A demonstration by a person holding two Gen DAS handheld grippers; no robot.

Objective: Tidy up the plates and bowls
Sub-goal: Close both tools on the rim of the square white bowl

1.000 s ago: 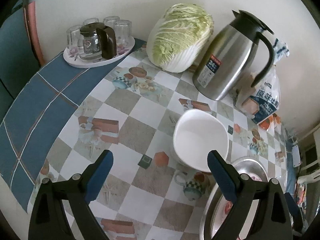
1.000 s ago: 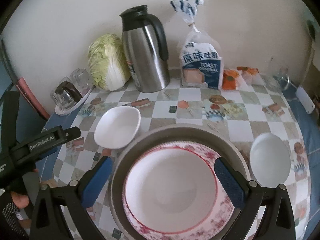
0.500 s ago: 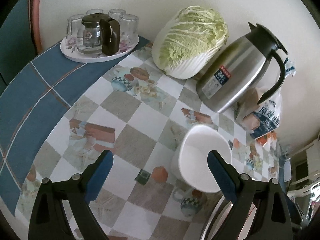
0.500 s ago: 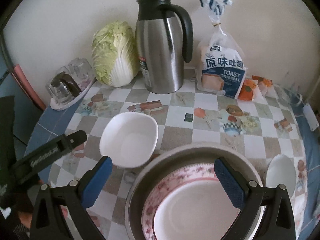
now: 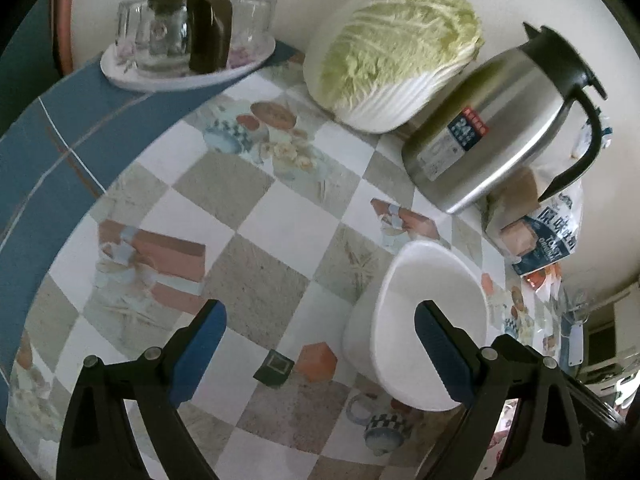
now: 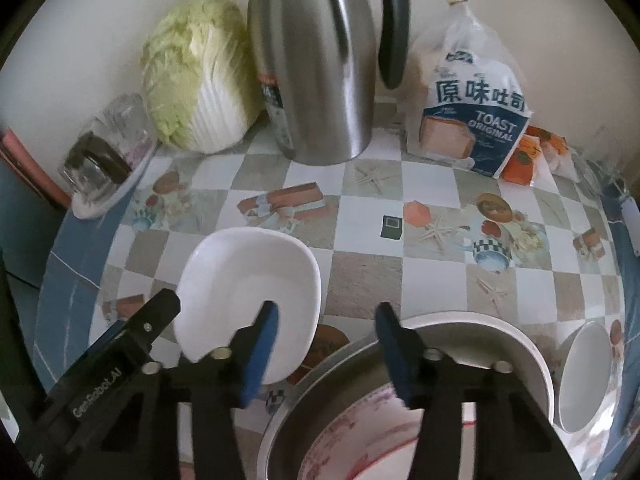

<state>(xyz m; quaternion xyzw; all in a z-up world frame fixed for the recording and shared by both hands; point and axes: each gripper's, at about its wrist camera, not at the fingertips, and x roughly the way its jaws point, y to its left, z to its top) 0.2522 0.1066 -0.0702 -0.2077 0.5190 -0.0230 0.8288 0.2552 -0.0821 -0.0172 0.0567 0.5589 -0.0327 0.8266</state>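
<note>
Left hand-held gripper (image 5: 320,340) stands wide, its blue pads well apart, nothing pressed between them. Its right-side finger overlaps the near rim of the white squarish bowl (image 5: 432,320) in the left wrist view; whether it touches the rim I cannot tell. The other finger hangs over bare checked cloth.

Right hand-held gripper (image 6: 326,344) has its jaws closing, at a middling gap. Between them only cloth and the rim of the metal basin (image 6: 472,320) show; no pad presses on anything. Its left-side finger overlaps the right part of the white squarish bowl in the right wrist view; contact unclear.

White squarish bowl sits on the bench (image 6: 360,280), just left of the metal basin. Inside the basin lies a plate with a red floral rim (image 6: 348,432), mostly hidden by the gripper. A second white bowl (image 6: 584,376) sits right of the basin, near the bench edge.

Along the wall: a tray of glasses with a dark-handled jug (image 5: 188,40), a napa cabbage (image 5: 396,48), a steel thermos jug (image 6: 316,60), a bag of toast (image 6: 472,120). The left gripper's black finger (image 6: 132,332) enters the right wrist view from the lower left, its tip at the bowl's left rim.
</note>
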